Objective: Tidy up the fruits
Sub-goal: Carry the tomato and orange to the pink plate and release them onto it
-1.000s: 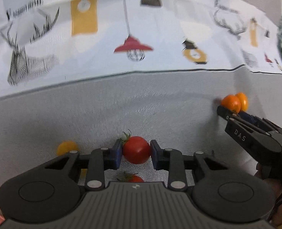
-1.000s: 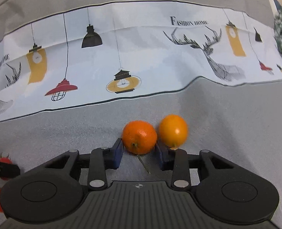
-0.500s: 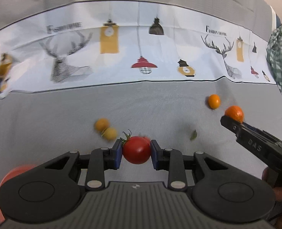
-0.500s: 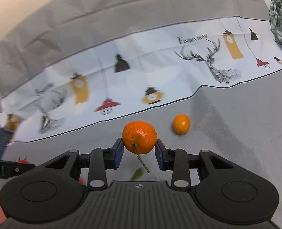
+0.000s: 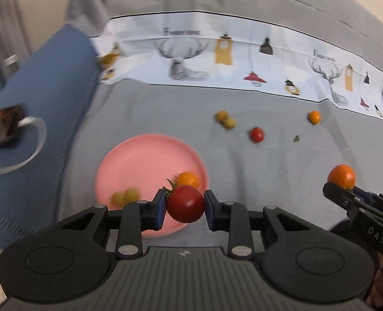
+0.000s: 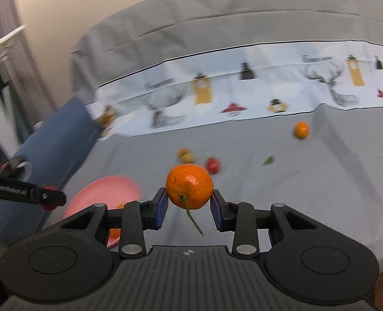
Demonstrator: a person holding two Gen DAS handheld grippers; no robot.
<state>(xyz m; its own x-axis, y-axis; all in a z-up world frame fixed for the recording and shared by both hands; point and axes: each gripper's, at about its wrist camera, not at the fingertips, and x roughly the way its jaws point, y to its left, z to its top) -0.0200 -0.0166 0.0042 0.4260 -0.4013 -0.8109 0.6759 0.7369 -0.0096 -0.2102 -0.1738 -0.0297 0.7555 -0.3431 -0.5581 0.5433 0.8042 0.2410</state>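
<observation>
Left gripper: jaws pinching a red tomato, green stalk up-left. Blue pads pressed to both sides of it. Tomato held in the air over the near edge of a pink plate.

On the plate, just beyond the jaws: a small orange fruit; left of the jaws, two pale green fruits, blurred, touching each other.

Right gripper: jaws pinching a mandarin, thin stem hanging down toward the camera. Held clear of the grey cloth. The plate lies ahead-left of these jaws, partly hidden behind the gripper body.

Still loose on the cloth, well ahead of both sets of jaws: a pair of yellow fruits touching, a second tomato near them, a small leaf, and a lone orange fruit farthest right.

Far left of the left jaws: a blue surface with a phone and white cable.
</observation>
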